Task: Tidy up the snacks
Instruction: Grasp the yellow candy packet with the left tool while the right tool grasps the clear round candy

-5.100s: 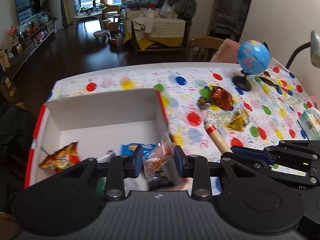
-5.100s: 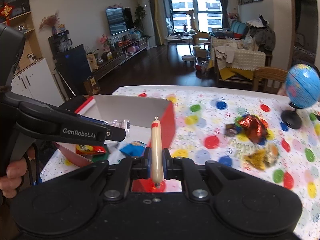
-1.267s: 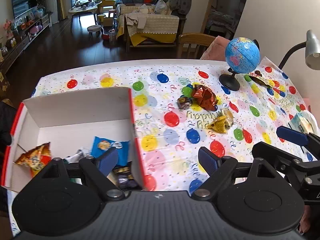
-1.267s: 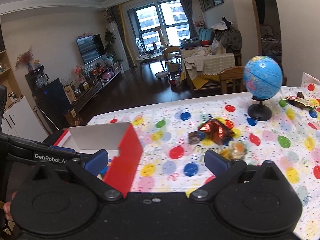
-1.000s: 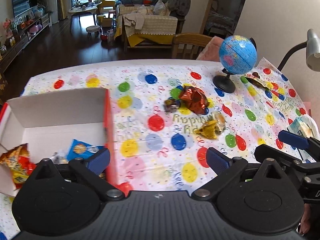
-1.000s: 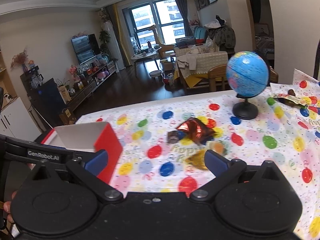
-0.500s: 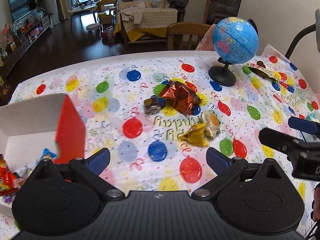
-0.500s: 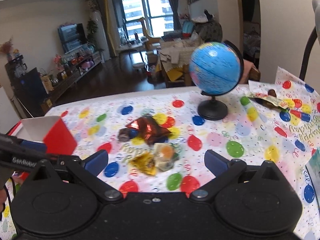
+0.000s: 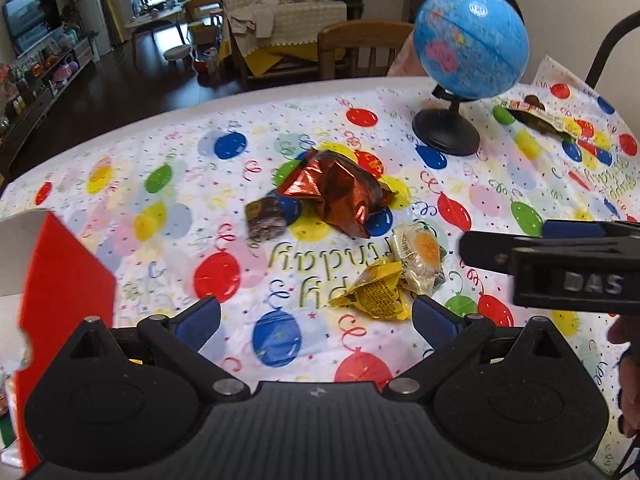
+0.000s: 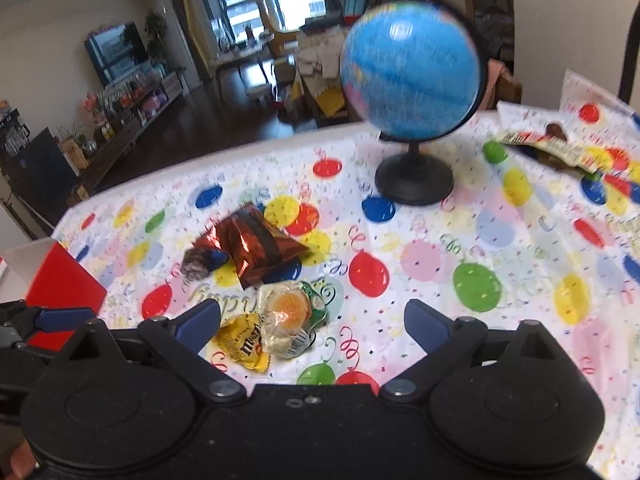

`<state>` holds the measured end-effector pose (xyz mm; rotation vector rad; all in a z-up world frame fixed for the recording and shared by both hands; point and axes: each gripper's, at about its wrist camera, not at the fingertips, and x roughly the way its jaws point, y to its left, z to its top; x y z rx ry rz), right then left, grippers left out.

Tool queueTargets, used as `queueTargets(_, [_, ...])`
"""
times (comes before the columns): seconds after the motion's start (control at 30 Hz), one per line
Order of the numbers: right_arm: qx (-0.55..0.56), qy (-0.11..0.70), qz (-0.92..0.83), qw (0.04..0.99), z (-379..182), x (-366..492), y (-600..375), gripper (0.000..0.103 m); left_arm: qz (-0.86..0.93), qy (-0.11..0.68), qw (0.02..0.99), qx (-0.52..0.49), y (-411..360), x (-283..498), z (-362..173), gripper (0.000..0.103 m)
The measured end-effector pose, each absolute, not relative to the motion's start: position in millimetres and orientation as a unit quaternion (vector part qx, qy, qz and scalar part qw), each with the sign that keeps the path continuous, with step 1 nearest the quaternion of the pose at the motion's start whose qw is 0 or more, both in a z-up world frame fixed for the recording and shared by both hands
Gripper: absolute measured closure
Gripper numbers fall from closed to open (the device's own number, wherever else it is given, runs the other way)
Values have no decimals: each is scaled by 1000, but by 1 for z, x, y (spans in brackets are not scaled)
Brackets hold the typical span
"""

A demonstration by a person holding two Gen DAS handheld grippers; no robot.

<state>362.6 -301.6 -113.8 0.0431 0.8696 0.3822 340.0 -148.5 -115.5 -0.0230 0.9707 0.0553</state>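
We hover left gripper, jaws wide and empty; right gripper jaws closing, nothing pinched. Yellow M&M's packet looks light, crinkly, slippery; we'd pinch its sealed edge.

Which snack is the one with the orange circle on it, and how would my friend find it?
Start at the blue globe on the balloon tablecloth, then come toward the camera past the shiny red-brown foil bag. Just below it lies a clear crinkly packet touching a yellow candy bag. Only the clear one shows a round orange centre.
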Motion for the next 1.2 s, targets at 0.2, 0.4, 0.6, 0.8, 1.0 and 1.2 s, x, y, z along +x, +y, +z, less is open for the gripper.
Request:
queueTargets(0.2, [50, 452, 186, 871, -133, 387, -292, 11, 8, 478, 878, -8, -157, 356, -135, 1])
queueTargets(0.4, [52, 474, 191, 858, -151, 398, -281, 22, -1, 487, 873, -10, -160, 366, -150, 1])
queueTargets(0.6, [54, 480, 197, 853, -160, 403, -275, 33, -4, 488, 872, -21, -160, 374, -159, 9])
queueTargets(0.8, [65, 481, 205, 850, -166, 405, -275, 45, -10, 493, 870, -23, -160, 376, -165, 34])
queueTargets(1.0, [65, 478, 211, 850, -164, 402, -277, 49, -23, 490, 871, -29, -160, 374, -165, 48])
queueTargets(1.2, [79, 477, 196, 853, -162, 395, -285, 49, -29, 491, 870, -29, -158, 370, -162, 62])
